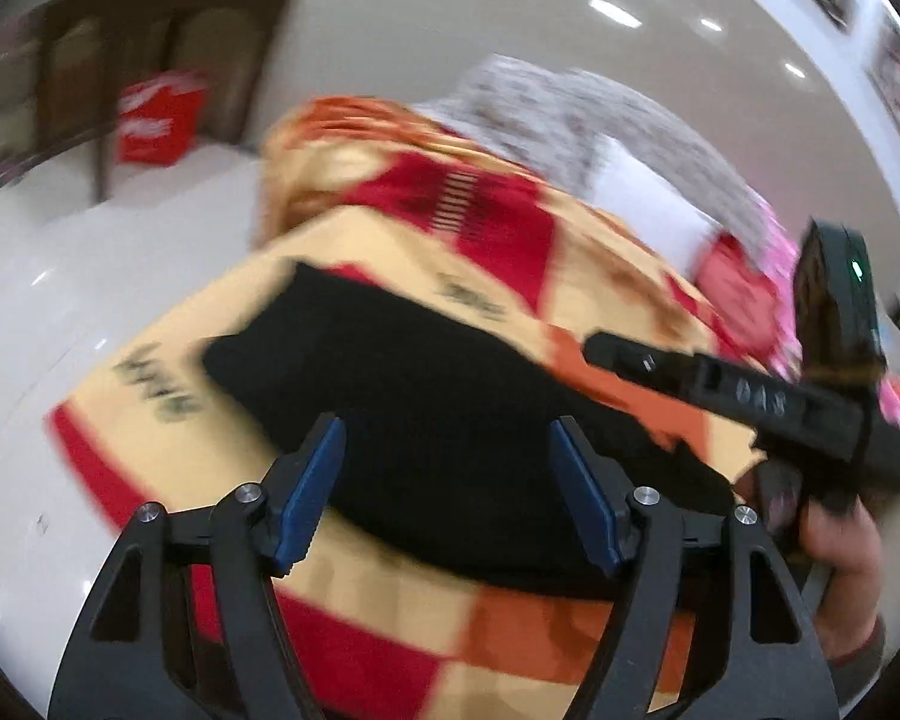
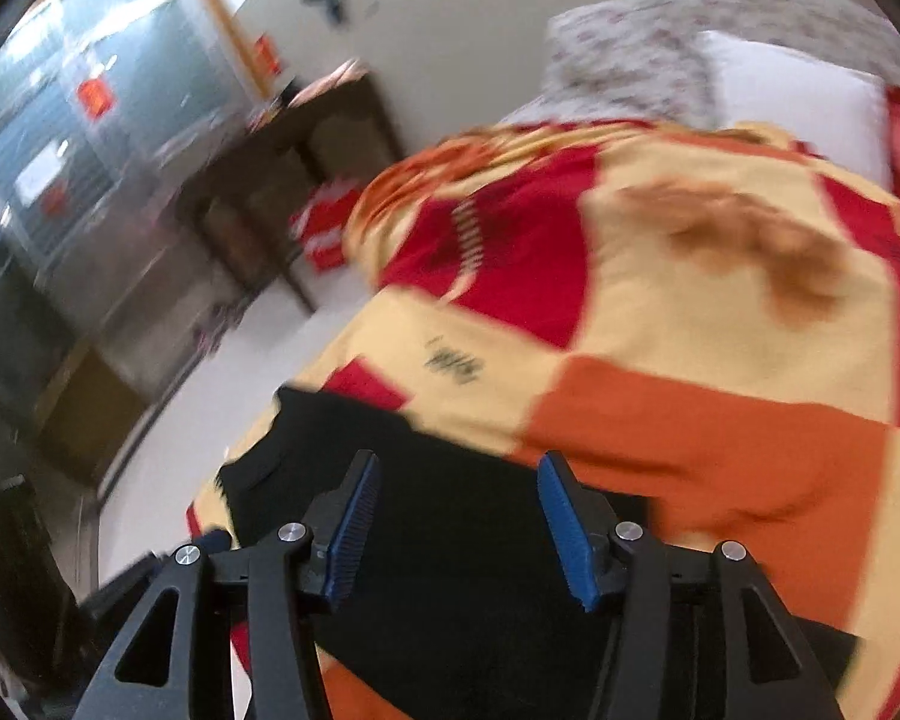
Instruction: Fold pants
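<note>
Both pairs of jaws stood spread with nothing between their blue ribbed pads: the left gripper (image 1: 447,429) and the right gripper (image 2: 459,468) each hovered above the black folded pants (image 1: 450,408), which lay on the near part of a red, orange and cream checked blanket (image 1: 576,612). Beyond it, at the far end, sat a white pillow (image 2: 792,102) against a grey floral cover (image 1: 570,102). Far left on the pale floor stood a dark wooden table (image 1: 168,54) with a red bag (image 1: 156,120) beneath it.

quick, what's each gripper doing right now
left gripper: open, nothing held, above the black pants
right gripper: open, nothing held, above the pants
</note>
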`<state>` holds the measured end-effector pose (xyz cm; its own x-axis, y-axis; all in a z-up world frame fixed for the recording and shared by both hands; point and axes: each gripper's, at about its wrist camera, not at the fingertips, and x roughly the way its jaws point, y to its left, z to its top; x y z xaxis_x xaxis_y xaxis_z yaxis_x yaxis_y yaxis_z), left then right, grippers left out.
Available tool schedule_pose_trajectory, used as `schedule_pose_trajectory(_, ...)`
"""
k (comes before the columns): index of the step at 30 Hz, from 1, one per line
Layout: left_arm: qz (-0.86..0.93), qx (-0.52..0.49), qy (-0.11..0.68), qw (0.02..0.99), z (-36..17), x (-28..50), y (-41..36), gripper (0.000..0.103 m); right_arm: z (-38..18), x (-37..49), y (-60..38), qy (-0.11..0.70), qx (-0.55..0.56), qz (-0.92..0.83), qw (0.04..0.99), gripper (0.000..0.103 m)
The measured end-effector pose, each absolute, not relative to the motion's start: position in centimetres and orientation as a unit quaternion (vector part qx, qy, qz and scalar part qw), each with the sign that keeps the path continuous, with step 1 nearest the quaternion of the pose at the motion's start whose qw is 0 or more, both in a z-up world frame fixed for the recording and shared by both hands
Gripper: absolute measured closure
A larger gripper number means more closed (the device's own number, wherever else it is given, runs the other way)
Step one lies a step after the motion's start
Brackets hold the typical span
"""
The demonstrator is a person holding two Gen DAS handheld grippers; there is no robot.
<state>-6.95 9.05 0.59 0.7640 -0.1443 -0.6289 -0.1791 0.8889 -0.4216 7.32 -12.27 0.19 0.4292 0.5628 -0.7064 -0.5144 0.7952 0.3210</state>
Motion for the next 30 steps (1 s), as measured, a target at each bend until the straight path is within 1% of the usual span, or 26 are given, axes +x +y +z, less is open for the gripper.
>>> schedule_pose_trajectory(5,0.078,-0.290,0.377,0.876,-2.3,-6.7,13.1,0.032,-3.2,8.4,-5.1,0.454,-0.026,0.343,0.822,0.050)
schedule_pose_trajectory(9,0.090,-0.304,0.401,0.859,-4.2,-5.3,13.1,0.032,-5.1,9.9,-3.3,0.462,-0.042,0.319,0.826,0.050)
schedule_pose_trajectory(11,0.097,-0.287,0.388,0.870,-4.1,-4.5,12.3,0.018,-5.6,10.7,-3.5,0.473,-0.025,0.319,0.821,0.050)
schedule_pose_trajectory(13,0.092,-0.287,0.381,0.874,-4.2,-3.5,11.6,0.015,-5.5,11.3,-4.1,0.480,-0.001,0.325,0.815,0.050)
schedule_pose_trajectory(15,0.063,-0.300,0.375,0.875,-4.3,-2.9,11.5,0.015,-4.4,11.1,-5.3,0.473,0.022,0.334,0.815,0.050)
schedule_pose_trajectory(16,0.047,-0.306,0.376,0.873,-4.3,-2.5,11.6,0.018,-4.0,11.1,-5.7,0.471,0.028,0.334,0.816,0.050)
schedule_pose_trajectory(17,0.036,-0.306,0.373,0.875,-4.1,-2.3,11.3,0.037,-3.3,10.9,-6.4,0.467,0.035,0.328,0.821,0.050)
schedule_pose_trajectory(18,0.028,-0.290,0.364,0.885,-3.5,-2.1,10.7,0.052,-2.4,10.7,-7.5,0.457,0.041,0.317,0.830,0.050)
schedule_pose_trajectory(19,0.024,-0.268,0.357,0.894,-2.7,-2.0,10.0,0.070,-1.7,10.5,-8.4,0.449,0.047,0.313,0.836,0.050)
schedule_pose_trajectory(20,0.017,-0.244,0.342,0.907,-1.7,-2.3,9.1,0.077,-1.0,10.3,-9.4,0.441,0.055,0.309,0.841,0.050)
schedule_pose_trajectory(22,-0.005,-0.177,0.304,0.936,0.4,-3.5,6.3,0.084,0.8,9.9,-12.0,0.423,0.089,0.303,0.849,0.050)
schedule_pose_trajectory(24,-0.026,-0.107,0.272,0.956,1.6,-4.5,3.2,0.086,2.3,9.6,-14.6,0.408,0.126,0.308,0.850,0.049)
schedule_pose_trajectory(25,-0.044,-0.074,0.262,0.961,1.8,-5.1,1.4,0.094,2.8,9.4,-15.7,0.403,0.139,0.312,0.849,0.046)
schedule_pose_trajectory(28,-0.085,0.010,0.244,0.966,1.2,-6.4,-3.6,0.094,3.4,8.8,-18.4,0.394,0.190,0.325,0.838,0.036)
schedule_pose_trajectory(30,-0.096,0.028,0.252,0.962,0.3,-6.3,-5.0,0.094,3.2,8.4,-19.2,0.391,0.216,0.323,0.834,0.033)
